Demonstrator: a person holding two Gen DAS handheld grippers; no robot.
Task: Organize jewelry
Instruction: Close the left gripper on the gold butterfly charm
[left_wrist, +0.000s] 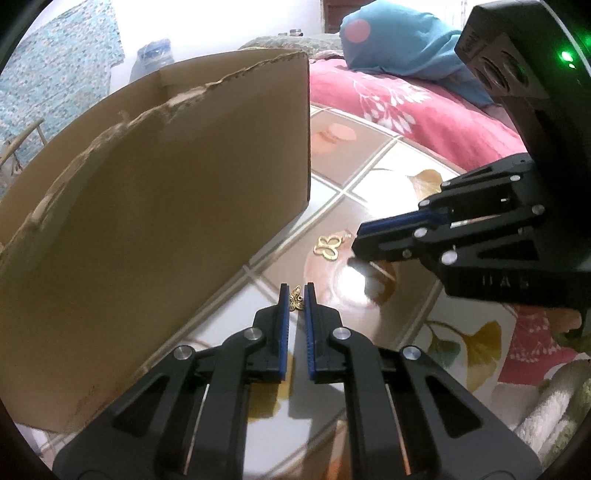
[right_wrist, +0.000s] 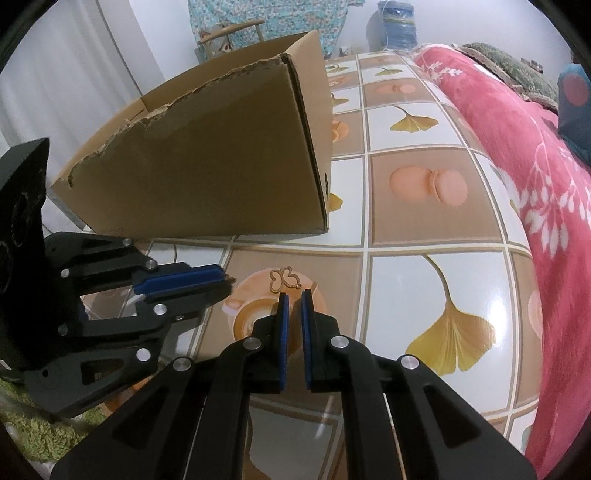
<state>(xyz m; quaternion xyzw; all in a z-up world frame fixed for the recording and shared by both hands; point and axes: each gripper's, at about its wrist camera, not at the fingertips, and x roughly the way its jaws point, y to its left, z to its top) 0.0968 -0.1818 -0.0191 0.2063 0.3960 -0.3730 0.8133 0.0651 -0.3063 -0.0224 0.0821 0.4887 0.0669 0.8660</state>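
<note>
The small gold butterfly charm (left_wrist: 296, 300) appeared pinched at the tips of the clenched left hand-held gripper (left_wrist: 296, 295), just above the surface (left_wrist: 369, 206), so a slow, steady lift toward the cardboard box (left_wrist: 166, 192) was called for.

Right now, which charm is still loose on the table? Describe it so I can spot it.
Find the cardboard box on the tiled tablecloth. Just off its near corner lies an open gold-outline butterfly charm, on a coffee-cup print; the other, solid butterfly charm sits between the left gripper pads.
</note>
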